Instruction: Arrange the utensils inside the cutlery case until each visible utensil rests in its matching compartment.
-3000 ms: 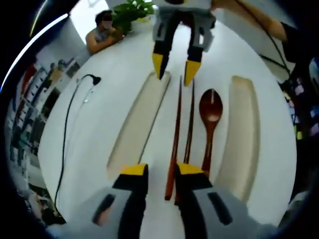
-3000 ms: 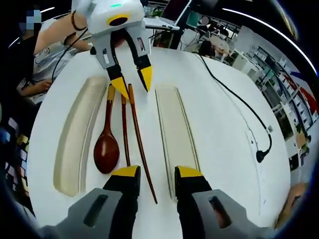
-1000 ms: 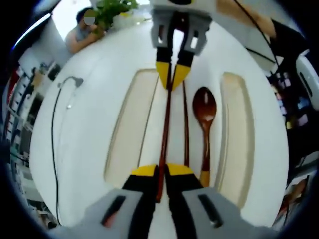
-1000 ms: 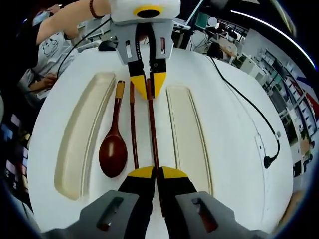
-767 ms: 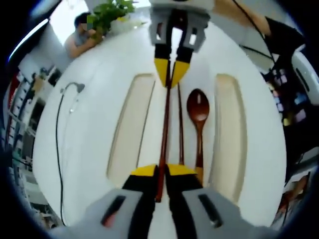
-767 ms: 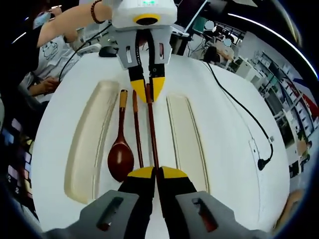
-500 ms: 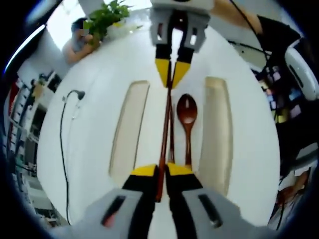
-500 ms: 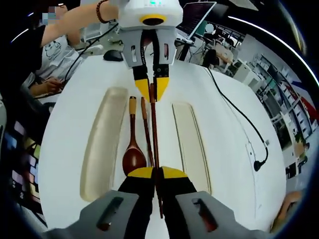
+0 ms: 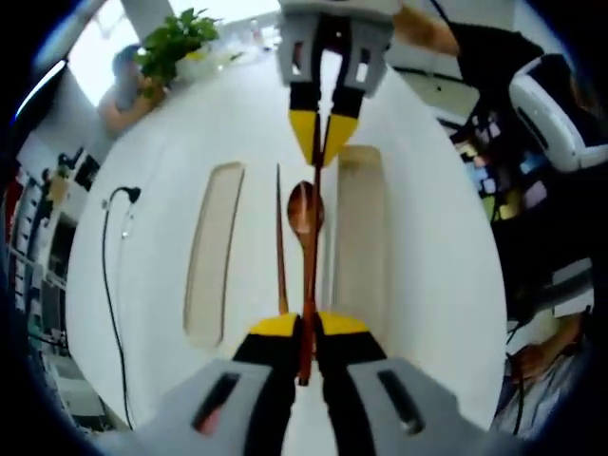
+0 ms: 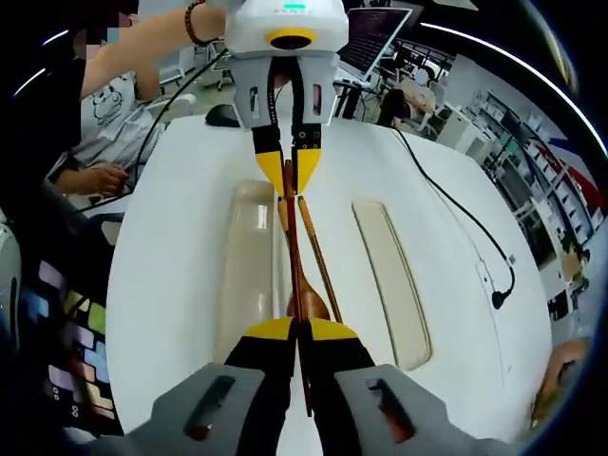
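Lifted higher than half a second ago, the dark red wooden chopstick [image 9: 312,237] now hangs above the brown wooden spoon [image 9: 302,211] instead of beside it, and the white round counter [image 9: 152,285] looks smaller in both views. Each end of this chopstick is pinched: the left tongs [image 9: 308,326] are closed tight on the near end in the left gripper view, and the right tongs [image 10: 300,330] are closed tight on the opposite end in the right gripper view, so both tips are hidden between yellow pads. The spoon's handle and part of its bowl [image 10: 309,306] are covered by the raised stick. A second dark red chopstick [image 9: 279,237] lies on the counter just beside the spoon. Two long cream oval case trays flank them, one [image 9: 213,249] by the lying chopstick, the other [image 9: 359,237] close beside the spoon. Bare counter surrounds the trays on all sides. A black cable [image 10: 465,214] curves along the counter, well apart from the trays.
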The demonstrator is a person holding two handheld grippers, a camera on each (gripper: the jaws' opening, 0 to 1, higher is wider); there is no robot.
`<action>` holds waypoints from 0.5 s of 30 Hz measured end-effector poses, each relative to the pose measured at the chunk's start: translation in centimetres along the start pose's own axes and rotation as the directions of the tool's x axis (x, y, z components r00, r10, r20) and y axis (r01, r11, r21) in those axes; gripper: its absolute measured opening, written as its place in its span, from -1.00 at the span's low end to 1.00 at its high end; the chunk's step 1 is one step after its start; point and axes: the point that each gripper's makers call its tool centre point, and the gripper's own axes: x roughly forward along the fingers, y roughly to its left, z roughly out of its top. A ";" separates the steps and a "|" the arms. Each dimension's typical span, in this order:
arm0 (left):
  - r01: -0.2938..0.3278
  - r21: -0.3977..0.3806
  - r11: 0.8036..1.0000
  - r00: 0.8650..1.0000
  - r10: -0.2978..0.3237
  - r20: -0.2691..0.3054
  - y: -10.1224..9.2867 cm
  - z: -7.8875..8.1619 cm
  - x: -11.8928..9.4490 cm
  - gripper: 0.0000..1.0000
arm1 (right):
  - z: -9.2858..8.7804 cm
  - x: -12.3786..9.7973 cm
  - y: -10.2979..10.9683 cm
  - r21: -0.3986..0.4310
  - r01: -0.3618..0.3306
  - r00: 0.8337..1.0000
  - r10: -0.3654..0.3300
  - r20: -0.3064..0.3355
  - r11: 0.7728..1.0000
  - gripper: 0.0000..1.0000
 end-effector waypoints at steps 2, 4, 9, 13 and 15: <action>0.006 0.005 1.000 1.000 -0.006 0.001 -0.6 -0.1 -0.1 -0.88 | -0.2 0.2 0.7 0.016 -0.012 1.000 0.012 0.004 1.000 -0.97; 0.021 0.003 1.000 1.000 -0.021 0.015 -1.2 0.0 0.2 -0.88 | -0.6 0.4 1.5 0.029 -0.029 1.000 0.029 0.000 0.999 -0.97; 0.058 0.014 0.998 0.998 -0.058 0.017 -2.4 -0.5 1.2 -0.88 | -1.0 0.6 2.6 0.039 -0.047 0.999 0.047 -0.008 0.998 -0.97; 0.055 0.009 0.998 0.998 -0.055 0.025 -2.6 -0.9 1.4 -0.88 | -1.0 0.6 3.2 0.021 -0.048 0.999 0.048 0.000 0.999 -0.97; 0.065 -0.001 0.998 0.997 -0.065 0.029 -3.0 -1.0 1.6 -0.88 | -1.0 0.8 3.7 0.024 -0.069 0.998 0.069 0.001 0.997 -0.97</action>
